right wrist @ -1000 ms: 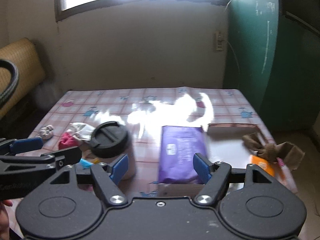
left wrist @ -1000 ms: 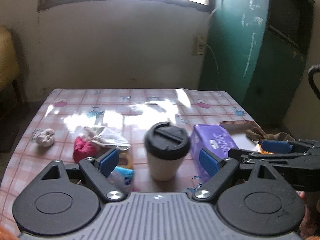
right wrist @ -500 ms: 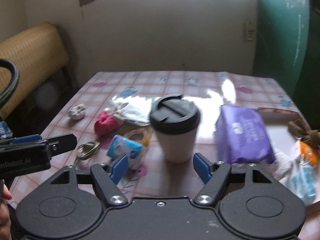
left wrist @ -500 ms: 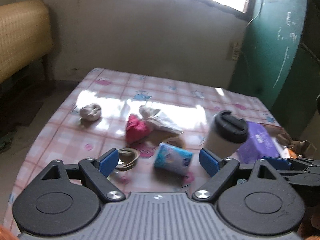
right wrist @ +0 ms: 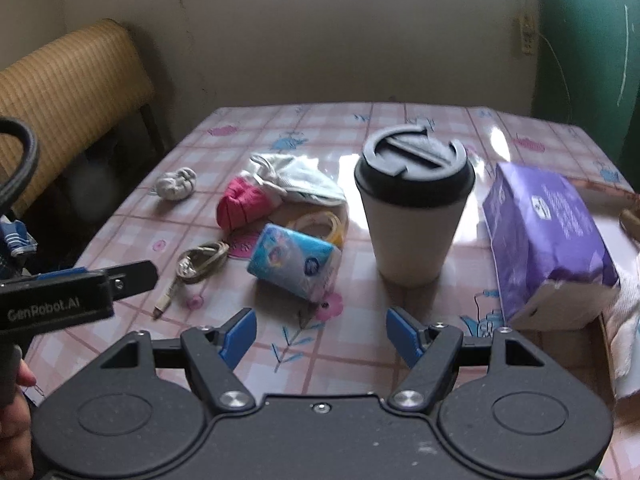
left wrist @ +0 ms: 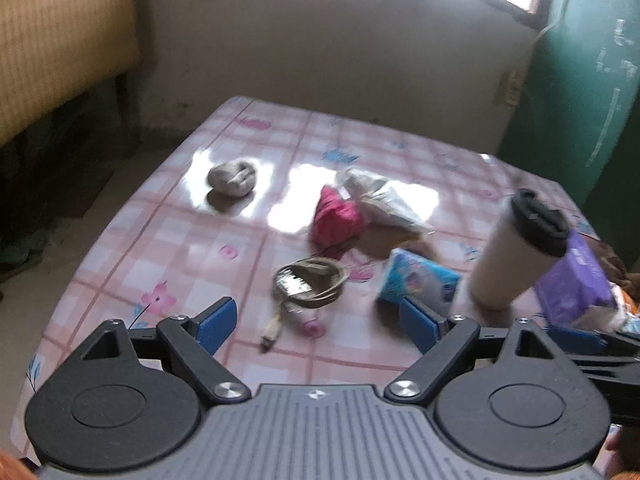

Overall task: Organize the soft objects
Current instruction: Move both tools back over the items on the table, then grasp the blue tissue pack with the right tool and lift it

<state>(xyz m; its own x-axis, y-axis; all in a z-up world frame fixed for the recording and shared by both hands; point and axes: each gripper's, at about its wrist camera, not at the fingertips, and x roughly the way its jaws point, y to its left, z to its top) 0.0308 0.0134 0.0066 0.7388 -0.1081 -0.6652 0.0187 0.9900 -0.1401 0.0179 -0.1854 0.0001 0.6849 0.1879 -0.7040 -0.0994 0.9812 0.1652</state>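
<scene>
On the pink checked table lie soft things: a grey balled sock, a red cloth and a white cloth touching it, and a blue tissue pack. My left gripper is open and empty above the near table edge, just short of a coiled cable. My right gripper is open and empty, near the tissue pack and cup.
A white cup with a black lid stands mid-table. A purple pack lies to its right on a cardboard tray. A wicker bench stands left, a green cabinet at the back right.
Both grippers have swung left and tilted down. The socks, cloths and cable have come to the middle of the left view; the cup and purple pack have slid right. Both stay open.
</scene>
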